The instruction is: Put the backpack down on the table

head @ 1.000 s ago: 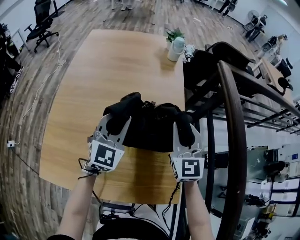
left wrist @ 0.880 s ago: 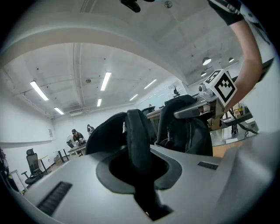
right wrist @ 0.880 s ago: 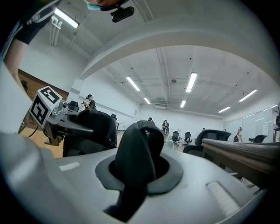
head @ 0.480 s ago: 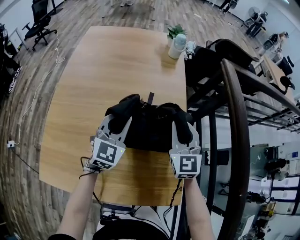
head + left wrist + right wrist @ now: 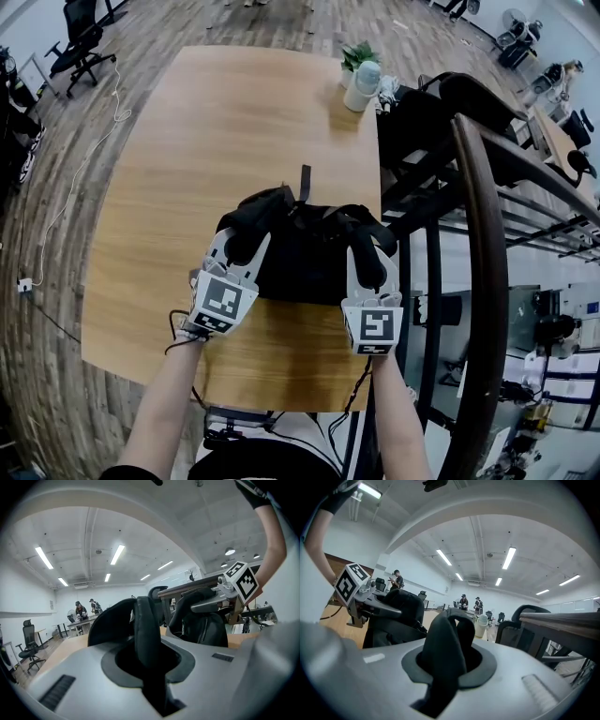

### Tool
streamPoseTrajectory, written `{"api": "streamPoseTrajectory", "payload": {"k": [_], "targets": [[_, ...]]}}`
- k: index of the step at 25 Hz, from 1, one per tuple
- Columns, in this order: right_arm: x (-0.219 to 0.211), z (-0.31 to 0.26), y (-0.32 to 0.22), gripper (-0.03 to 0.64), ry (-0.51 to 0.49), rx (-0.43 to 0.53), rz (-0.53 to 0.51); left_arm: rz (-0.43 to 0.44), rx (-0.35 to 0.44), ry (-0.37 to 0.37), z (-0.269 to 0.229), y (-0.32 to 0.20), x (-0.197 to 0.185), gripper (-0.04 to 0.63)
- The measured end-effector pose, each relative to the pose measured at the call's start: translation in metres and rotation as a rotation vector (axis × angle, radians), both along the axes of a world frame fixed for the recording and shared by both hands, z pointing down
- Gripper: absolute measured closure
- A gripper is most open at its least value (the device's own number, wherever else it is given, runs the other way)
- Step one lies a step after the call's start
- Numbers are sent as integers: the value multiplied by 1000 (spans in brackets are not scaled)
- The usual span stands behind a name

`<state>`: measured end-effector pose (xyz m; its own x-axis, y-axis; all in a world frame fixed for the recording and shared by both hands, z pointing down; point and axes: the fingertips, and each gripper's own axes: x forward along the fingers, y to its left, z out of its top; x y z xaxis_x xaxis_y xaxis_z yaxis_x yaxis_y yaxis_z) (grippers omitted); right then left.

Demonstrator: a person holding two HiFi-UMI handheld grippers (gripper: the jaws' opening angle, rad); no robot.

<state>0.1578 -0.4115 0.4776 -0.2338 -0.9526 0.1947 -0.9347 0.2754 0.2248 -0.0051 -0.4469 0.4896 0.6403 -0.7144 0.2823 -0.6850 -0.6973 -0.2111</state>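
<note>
Black backpack (image 5: 305, 253), centre frame, low over table (image 5: 206, 131); contact unclear. Held by left gripper (image 5: 246, 242) and right gripper (image 5: 370, 258), each clamped on a strap (image 5: 146, 630). Best lowered level, both sides together; release once settled.

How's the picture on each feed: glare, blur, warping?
Head view: even light, strong fisheye bows the table edges; the black backpack shows little detail. Left gripper view: bright ceiling strips, strap close-up soft, dark vignette. Right gripper view: the same.
</note>
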Motion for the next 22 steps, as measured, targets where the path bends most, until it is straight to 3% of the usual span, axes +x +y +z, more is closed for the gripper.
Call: {"api": "streamPoseTrajectory", "payload": {"k": [9,22], "targets": [[1,20,-2,535,13,-61,4,17,-17,-2,11,-3,6,517],[10,33,-3,398,-11,-105,29,22,-27,-32,13,-3,6,438]]}}
